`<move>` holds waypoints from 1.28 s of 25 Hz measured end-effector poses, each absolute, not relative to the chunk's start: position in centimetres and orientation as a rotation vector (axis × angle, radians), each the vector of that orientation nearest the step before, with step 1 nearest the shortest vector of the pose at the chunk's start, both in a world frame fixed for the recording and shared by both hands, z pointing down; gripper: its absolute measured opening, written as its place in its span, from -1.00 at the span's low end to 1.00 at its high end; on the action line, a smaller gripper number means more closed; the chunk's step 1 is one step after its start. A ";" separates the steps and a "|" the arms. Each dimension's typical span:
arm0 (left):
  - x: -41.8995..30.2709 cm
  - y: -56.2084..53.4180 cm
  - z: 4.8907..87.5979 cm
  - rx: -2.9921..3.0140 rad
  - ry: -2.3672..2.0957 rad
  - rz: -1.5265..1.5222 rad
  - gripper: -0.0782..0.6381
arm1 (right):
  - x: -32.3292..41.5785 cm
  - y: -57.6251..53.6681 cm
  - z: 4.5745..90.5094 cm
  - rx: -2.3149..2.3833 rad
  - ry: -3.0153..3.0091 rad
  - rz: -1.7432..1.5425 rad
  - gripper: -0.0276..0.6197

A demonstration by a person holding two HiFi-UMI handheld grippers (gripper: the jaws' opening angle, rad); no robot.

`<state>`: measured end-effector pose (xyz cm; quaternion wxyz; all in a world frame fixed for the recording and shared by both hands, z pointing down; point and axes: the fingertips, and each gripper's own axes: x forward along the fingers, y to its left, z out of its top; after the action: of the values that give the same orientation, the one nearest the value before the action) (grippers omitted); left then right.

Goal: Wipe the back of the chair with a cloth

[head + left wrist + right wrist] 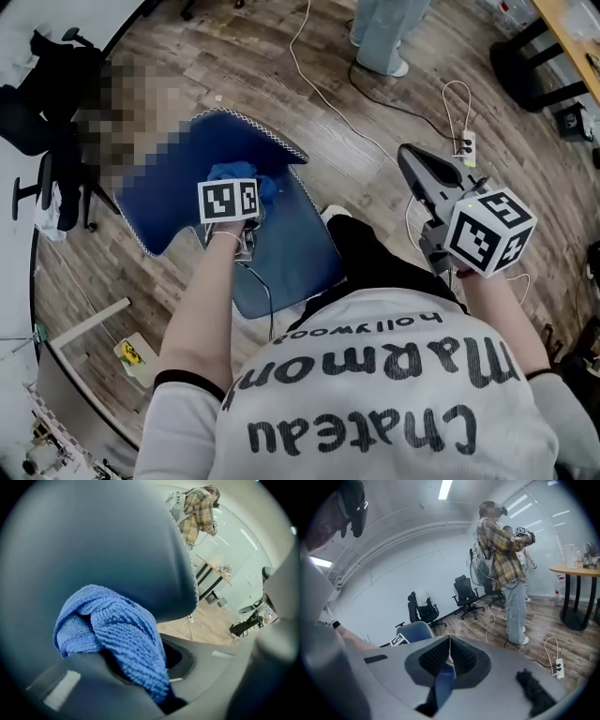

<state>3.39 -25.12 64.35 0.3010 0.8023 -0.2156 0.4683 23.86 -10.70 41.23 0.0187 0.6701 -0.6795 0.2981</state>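
Blue terry cloth [117,630] is pinched in the jaws of the left gripper [140,665] and pressed against the blue chair back [112,536]. To the right of the chair [291,253], above the wooden floor [375,178], the right gripper [449,651] is held in the air, its jaws pressed together.

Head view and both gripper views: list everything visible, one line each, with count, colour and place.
chair: one, blue, directly below the person.
cloth: one, blue, against the chair's back.
office chairs: at least two, black, by the white wall.
table: one, wooden top, black legs, right edge.
power strip: one, white, on the wooden floor.
other person: one, plaid shirt, standing mid-room.
left tongs: one, grey, shut on the cloth.
right tongs: one, grey, shut, held up beside the chair.
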 end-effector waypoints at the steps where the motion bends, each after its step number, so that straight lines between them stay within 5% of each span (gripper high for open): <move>1: 4.4 -24.7 64.1 2.146 -0.549 1.243 -0.68 | 24.1 -10.5 41.1 2.090 -2.105 0.924 -0.87; 13: 10.6 -18.2 62.9 2.365 -0.224 1.355 -0.67 | 25.6 -8.9 40.6 2.142 -2.094 0.921 -0.87; 26: -16.5 -25.6 67.3 1.825 -0.983 1.392 -0.67 | 23.2 -9.8 40.0 2.015 -2.147 0.865 -0.87; 32: -21.6 -26.2 67.6 1.661 -1.118 1.326 -0.67 | 20.1 -11.1 40.7 1.905 -2.175 0.851 -0.87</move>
<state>-21.57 -26.24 67.59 0.3617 0.6448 -0.4340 0.5149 20.09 -11.13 40.69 0.0640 0.6307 -0.7202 0.2817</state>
